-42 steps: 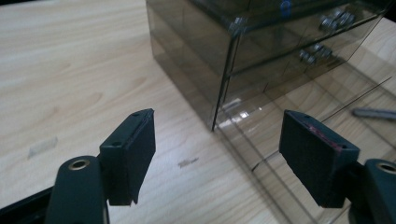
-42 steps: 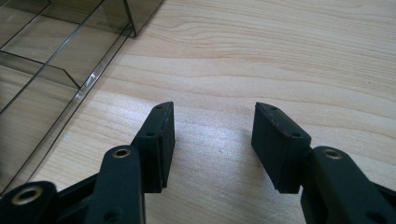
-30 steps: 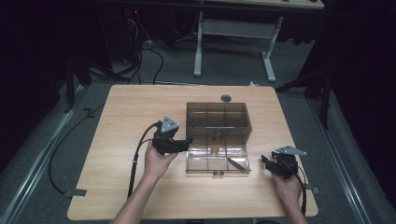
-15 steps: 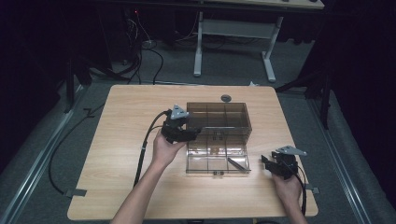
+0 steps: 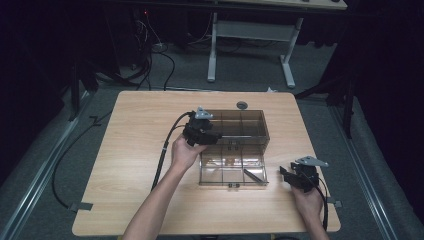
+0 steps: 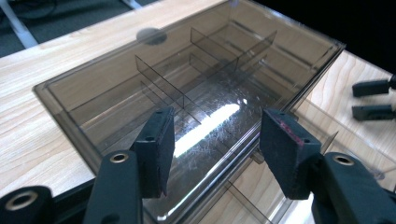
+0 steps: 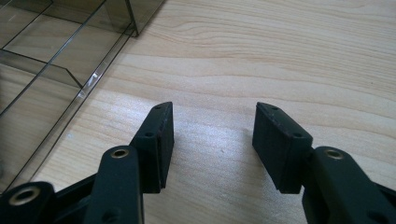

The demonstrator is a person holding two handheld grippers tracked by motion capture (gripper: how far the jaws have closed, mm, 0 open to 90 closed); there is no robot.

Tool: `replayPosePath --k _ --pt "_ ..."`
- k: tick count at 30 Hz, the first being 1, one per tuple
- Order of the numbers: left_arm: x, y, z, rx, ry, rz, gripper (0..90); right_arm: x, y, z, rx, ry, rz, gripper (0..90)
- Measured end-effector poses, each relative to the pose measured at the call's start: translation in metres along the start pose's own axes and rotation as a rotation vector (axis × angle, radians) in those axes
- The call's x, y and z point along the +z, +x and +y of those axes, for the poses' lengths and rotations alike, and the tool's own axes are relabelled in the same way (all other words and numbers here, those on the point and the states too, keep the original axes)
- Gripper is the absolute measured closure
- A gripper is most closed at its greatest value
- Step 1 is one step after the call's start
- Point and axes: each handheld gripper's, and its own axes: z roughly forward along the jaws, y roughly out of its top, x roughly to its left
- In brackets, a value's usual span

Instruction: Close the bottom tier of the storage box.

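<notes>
A smoky clear organiser box [image 5: 235, 145] lies open in the middle of the table. Its lid [image 5: 240, 125] is folded toward the far side and its divided tray [image 5: 231, 170] is nearer me. My left gripper [image 5: 212, 136] is at the lid's left front edge. In the left gripper view the lid [image 6: 187, 79] stretches out beyond the left gripper [image 6: 215, 149], whose jaws have just been closing. Its edge runs low between the pads, which do not press on it. My right gripper [image 5: 285, 175] rests open on the wood right of the tray, and nothing is inside the right gripper [image 7: 212, 140].
A thin dark piece [image 5: 252, 175] lies in the tray's front right compartment. A grey round disc [image 5: 242, 105] sits in the tabletop behind the box. The table's edges [image 5: 320, 150] are close on the right. Cables and desk legs stand on the floor beyond.
My left hand has moved away from me and to the right, from beside the box's left side up to the lid's edge, and its jaws have narrowed. The right hand stayed put.
</notes>
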Motion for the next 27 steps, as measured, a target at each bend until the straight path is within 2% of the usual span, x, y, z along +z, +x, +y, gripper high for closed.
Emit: replayPosePath --k 9,15,17,21,27 --pt "0.015 0.004 0.009 0.01 0.0 0.02 46.2 0.0 0.0 0.0 0.0 0.0 0.0 48.8" --pt "0.023 0.008 0.007 0.005 -0.006 0.031 46.6 0.0 0.0 0.0 0.0 -0.001 0.01 49.6" --pt "0.024 0.008 0.007 0.004 -0.006 0.036 46.6 0.0 0.0 0.0 -0.009 -0.002 0.011 51.1" --pt "0.025 0.005 0.007 0.042 0.001 0.061 46.8 -0.001 0.001 0.0 -0.014 -0.005 0.023 55.4" --pt "0.025 0.005 0.007 0.044 0.001 0.06 47.0 -0.003 0.002 -0.001 -0.032 -0.002 0.034 63.3"
